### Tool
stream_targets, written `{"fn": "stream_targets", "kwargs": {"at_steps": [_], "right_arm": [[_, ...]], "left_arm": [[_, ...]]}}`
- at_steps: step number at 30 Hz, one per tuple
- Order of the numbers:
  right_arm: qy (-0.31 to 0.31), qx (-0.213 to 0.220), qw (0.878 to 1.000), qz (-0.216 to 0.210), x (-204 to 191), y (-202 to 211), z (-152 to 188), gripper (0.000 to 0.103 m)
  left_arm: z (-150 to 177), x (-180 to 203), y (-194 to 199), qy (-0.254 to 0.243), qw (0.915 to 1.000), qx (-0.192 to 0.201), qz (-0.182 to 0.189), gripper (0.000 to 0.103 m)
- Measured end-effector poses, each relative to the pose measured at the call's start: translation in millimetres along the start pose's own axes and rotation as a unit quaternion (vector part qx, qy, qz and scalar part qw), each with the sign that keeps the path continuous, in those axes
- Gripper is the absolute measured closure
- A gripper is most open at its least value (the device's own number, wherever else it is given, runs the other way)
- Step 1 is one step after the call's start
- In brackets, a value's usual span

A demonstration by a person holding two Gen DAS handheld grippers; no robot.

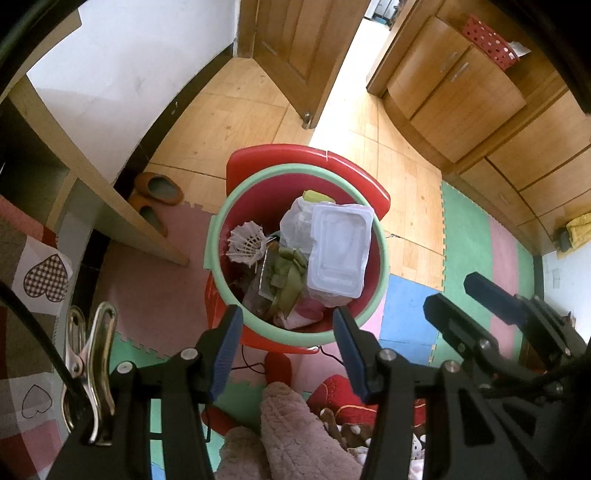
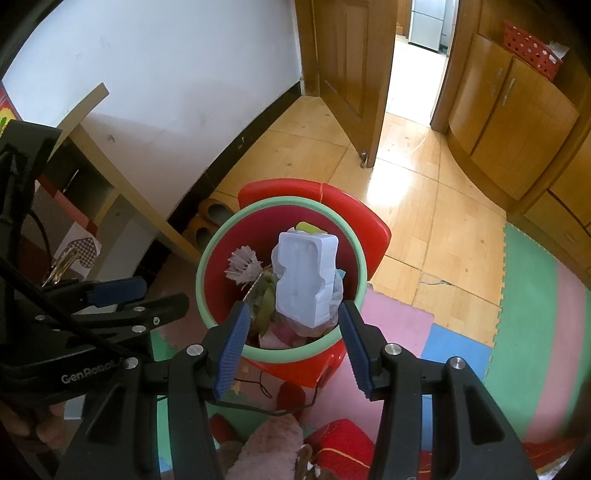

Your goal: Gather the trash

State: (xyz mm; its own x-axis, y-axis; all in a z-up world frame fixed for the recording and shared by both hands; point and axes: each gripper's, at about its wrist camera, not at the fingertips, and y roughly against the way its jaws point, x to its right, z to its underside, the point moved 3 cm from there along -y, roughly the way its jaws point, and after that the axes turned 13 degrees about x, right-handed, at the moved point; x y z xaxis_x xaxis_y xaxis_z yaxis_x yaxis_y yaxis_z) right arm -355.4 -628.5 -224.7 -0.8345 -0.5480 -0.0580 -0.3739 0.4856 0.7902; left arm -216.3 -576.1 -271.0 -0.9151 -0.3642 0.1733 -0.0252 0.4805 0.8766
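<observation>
The red bin [image 1: 295, 254] with its green rim sits on the floor right below both grippers, heaped full, a white plastic tray [image 1: 338, 251] propped on top because there's no room left to sink. The left gripper [image 1: 288, 332] and right gripper [image 2: 293, 330] hang released, nothing between their jaws. Only the left view shows the metal clip [image 1: 90, 373] clearly beside its gripper; the right view catches a fridge [image 2: 430, 22] through the doorway.

Left tongs [image 1: 288, 332] built of matte black plastic arms, ribbed blue pads [image 1: 225, 350] fitted inside, silver round screws set at joints, right tongs [image 2: 291, 332] made alike, "GenRobot" printed in white, black cable trailed alongside
</observation>
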Motion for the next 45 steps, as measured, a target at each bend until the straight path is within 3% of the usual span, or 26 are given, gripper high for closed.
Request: {"fn": "stream_targets", "kwargs": {"at_steps": [45], "right_arm": [[-0.006,-0.006,1.0,0.004,7.7,0.0,6.2,0.052]], "left_arm": [[-2.2,4.7,-4.4,-0.009,0.9999,-0.007,-0.01,0.05]]}}
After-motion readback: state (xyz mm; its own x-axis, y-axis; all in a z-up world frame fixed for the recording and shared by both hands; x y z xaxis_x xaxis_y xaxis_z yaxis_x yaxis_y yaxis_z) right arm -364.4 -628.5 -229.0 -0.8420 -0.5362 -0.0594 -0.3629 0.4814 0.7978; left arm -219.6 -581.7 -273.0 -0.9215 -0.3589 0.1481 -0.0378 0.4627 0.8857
